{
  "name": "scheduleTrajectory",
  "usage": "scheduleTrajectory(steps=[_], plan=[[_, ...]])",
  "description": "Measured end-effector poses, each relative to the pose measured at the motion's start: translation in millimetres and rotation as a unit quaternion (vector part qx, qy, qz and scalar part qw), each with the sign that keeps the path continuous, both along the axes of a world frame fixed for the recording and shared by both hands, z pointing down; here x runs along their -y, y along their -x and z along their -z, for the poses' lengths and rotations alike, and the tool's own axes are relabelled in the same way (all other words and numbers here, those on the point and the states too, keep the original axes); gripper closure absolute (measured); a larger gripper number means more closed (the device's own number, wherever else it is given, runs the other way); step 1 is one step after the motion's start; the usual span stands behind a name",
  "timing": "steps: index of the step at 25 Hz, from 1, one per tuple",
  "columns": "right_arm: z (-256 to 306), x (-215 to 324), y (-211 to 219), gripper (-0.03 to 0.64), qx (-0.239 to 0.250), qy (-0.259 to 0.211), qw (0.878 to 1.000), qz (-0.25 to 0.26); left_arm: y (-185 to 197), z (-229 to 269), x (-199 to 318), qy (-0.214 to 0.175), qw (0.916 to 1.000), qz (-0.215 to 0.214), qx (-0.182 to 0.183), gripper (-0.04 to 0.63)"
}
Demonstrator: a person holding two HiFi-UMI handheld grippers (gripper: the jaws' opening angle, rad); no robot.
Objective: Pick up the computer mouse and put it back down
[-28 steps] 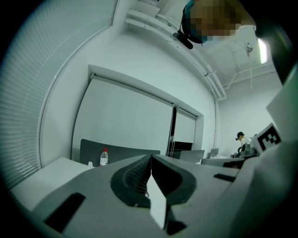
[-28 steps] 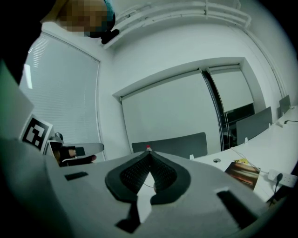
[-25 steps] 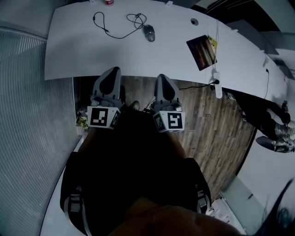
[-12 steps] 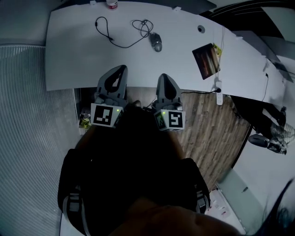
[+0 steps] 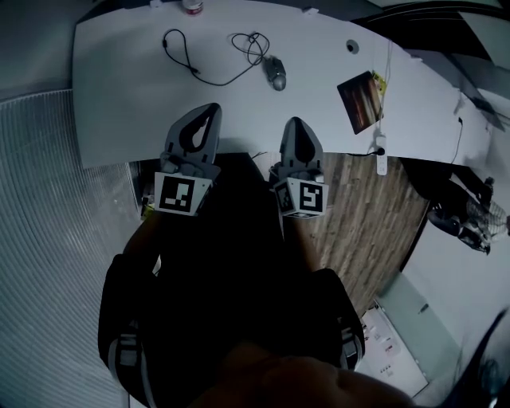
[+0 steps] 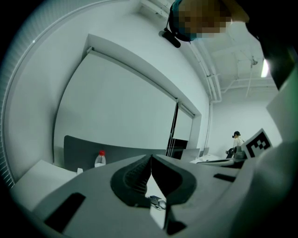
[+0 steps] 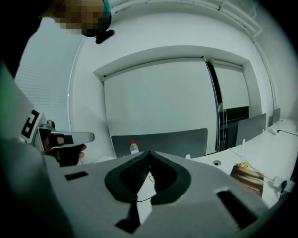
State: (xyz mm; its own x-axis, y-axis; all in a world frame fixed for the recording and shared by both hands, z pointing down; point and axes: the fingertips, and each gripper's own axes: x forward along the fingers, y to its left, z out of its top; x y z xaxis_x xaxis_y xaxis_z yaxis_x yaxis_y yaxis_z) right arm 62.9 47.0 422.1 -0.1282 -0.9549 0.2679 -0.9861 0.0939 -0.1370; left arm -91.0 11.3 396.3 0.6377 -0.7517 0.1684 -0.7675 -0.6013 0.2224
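Looking along the shut right tool (image 7: pixel 150 155), out over a white bench (image 7: pixel 259 149).

Grey jaws pressed tip to tip, dark ribbed pads (image 7: pixel 132 174) gripping nothing. Through the gap beneath the tips, a strip of pale bench crossed by a thin black cable (image 7: pixel 144 199). Beyond, a clear plastic bottle with a red cap (image 7: pixel 134 148), upright before a dark grey partition panel (image 7: pixel 177 138). To the right, a round hole in the bench (image 7: pixel 216 162) and a glossy brown rectangular card (image 7: pixel 246 175). At far left, a person's hand (image 7: pixel 70 154).

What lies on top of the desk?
A computer mouse with its looped cable, a red-capped bottle at the far edge, a dark rectangle. The left gripper and right gripper cover bits of the near edge.
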Motion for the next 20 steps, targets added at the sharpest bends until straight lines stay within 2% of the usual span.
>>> scheduleTrajectory(steps=[10,15,20], plan=[[-13.9,33.7,-7.6,0.621,-0.021,0.009,1.000,0.009,-10.2,-1.3,16.6,0.005,0.9999,0.007,-0.011,0.591],[-32.4,55.0,-16.5,0.621,-0.016,0.016,0.999,0.032,-25.4,-8.1,32.0,0.011,0.9997,0.023,-0.004,0.591],[-57.3,78.3,-28.3,0.621,-0.021,0.046,0.997,0.061,-48.4,-18.3,49.3,0.019,0.9990,0.040,0.001,0.591]])
